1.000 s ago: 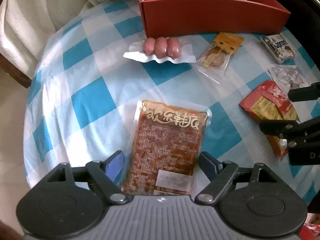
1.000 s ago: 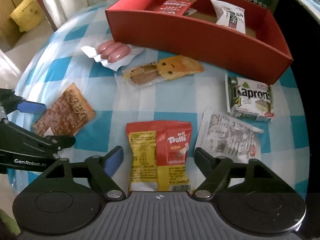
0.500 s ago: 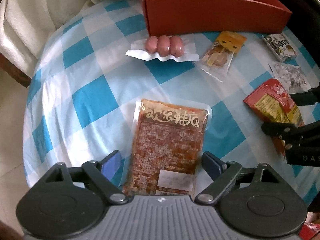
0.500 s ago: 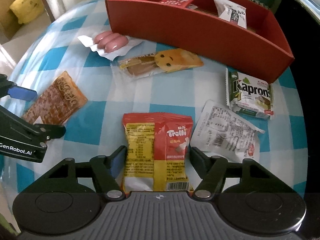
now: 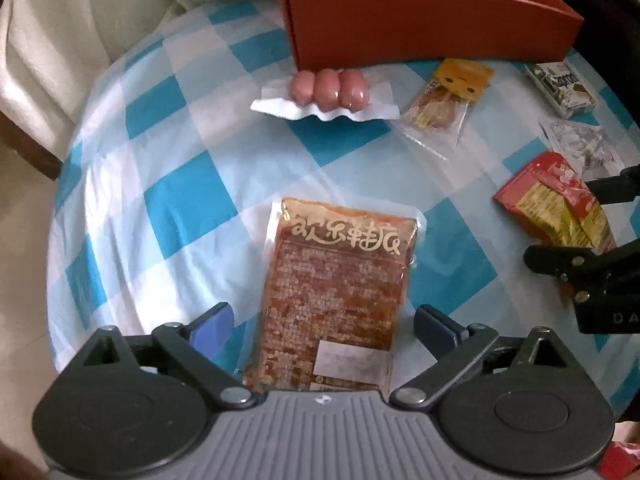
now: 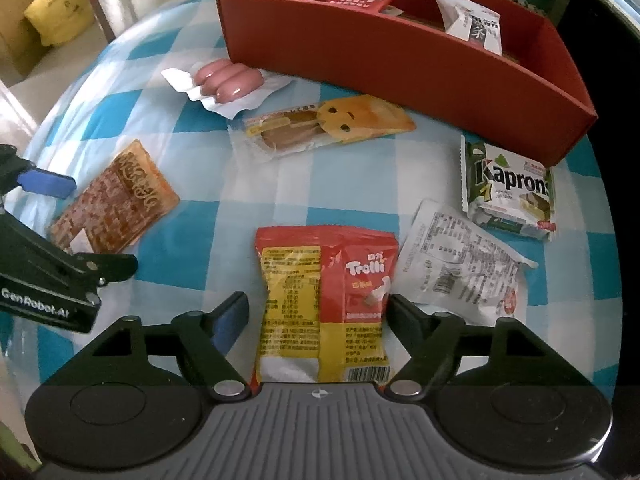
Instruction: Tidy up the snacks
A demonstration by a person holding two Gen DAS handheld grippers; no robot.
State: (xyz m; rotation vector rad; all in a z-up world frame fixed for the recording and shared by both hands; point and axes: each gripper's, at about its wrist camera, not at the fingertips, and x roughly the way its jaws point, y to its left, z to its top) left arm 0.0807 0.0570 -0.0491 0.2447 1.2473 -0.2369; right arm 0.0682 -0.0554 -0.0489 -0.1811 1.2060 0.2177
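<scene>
Left gripper spreads wide around a flat orange-brown snack pouch; right gripper straddles, without touching, a red-and-yellow Trolli bag.

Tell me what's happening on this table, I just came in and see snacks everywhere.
A person with two handheld grippers is sorting snacks into the long red cardboard box. The left gripper is open around the flat orange-brown printed packet; the right gripper is open around the red and yellow Trolli bag. Both packets lie on the blue and white checked tablecloth, neither gripped. The pink sausage pack and green Kaprons pack lie loose.
</scene>
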